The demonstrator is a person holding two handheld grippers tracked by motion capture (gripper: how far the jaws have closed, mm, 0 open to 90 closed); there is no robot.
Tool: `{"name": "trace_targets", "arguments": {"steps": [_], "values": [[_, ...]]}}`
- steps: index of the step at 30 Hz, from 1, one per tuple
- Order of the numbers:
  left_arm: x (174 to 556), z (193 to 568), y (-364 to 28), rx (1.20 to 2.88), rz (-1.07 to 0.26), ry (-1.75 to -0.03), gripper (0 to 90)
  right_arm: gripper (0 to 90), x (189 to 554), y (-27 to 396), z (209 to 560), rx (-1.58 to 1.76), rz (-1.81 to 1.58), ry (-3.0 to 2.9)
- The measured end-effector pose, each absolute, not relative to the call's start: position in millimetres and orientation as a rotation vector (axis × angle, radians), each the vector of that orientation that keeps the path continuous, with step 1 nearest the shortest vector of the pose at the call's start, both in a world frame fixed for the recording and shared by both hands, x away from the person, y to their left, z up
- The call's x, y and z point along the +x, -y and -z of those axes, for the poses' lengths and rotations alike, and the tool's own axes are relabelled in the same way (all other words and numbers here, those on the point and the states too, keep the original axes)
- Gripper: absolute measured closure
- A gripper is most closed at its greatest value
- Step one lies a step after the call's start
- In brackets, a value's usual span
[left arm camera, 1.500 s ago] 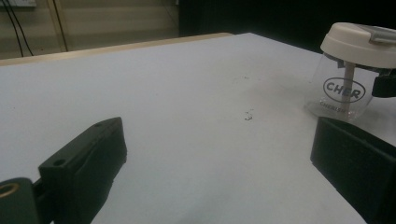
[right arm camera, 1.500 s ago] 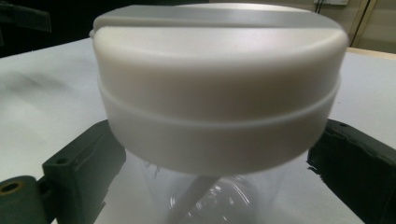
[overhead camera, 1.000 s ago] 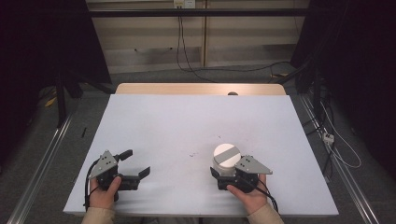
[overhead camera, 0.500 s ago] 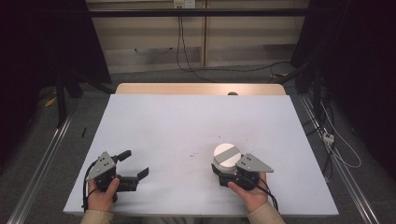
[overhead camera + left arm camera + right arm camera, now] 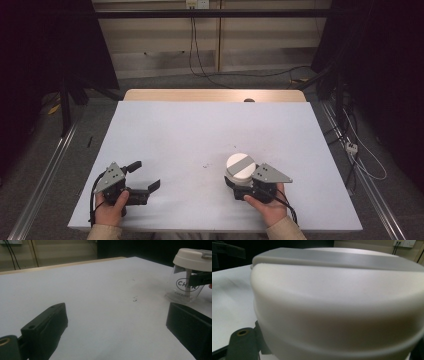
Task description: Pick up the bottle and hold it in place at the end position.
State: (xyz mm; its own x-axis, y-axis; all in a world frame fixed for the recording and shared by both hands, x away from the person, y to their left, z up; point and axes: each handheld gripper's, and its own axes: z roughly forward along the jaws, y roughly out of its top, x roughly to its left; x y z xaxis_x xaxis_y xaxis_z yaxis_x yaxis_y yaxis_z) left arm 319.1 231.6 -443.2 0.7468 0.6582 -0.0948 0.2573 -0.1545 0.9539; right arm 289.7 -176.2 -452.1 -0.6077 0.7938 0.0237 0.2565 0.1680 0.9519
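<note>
Altogether one cup [image 5: 240,169] stands on the bench [image 5: 210,135], with two grippers beside it, one in each of the person's hands. The cup sits upright near the front edge, somewhat toward the right front corner. Its body is clear plastic with dark printed lettering inside an oval, seen in the left gripper view [image 5: 186,286]. A cream-white round lid covers it, and a grey strip runs across the top of that lid. In the right gripper view the lid [image 5: 337,305] looms very close and blurred.

The right gripper [image 5: 239,186] sits at the cup's near side. Its fingers have just been closing, and now they pinch the cup's wall; from the left gripper view one dark finger [image 5: 201,278] lies against the clear side just under the lid. The right hand [image 5: 267,202] holds the gripper from behind, near the front edge.

The left gripper [image 5: 142,176] rests near the left front corner, well apart from the cup. Its fingers [image 5: 45,327] stand wide with only bare bench between them. The left hand [image 5: 110,206] grips its body at the front edge.

A few small dark specks [image 5: 205,165] mark the bench just left of the cup.
</note>
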Motion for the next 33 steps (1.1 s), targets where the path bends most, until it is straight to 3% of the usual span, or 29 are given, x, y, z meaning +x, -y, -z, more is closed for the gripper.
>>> {"name": "trace_targets", "arguments": {"steps": [33], "values": [[320.3, 443.9, -233.4, 1.718, -0.414, -0.731, 3.4, 18.3, 311.6, 176.5, 441.4, 0.985, -1.457, -1.996]]}}
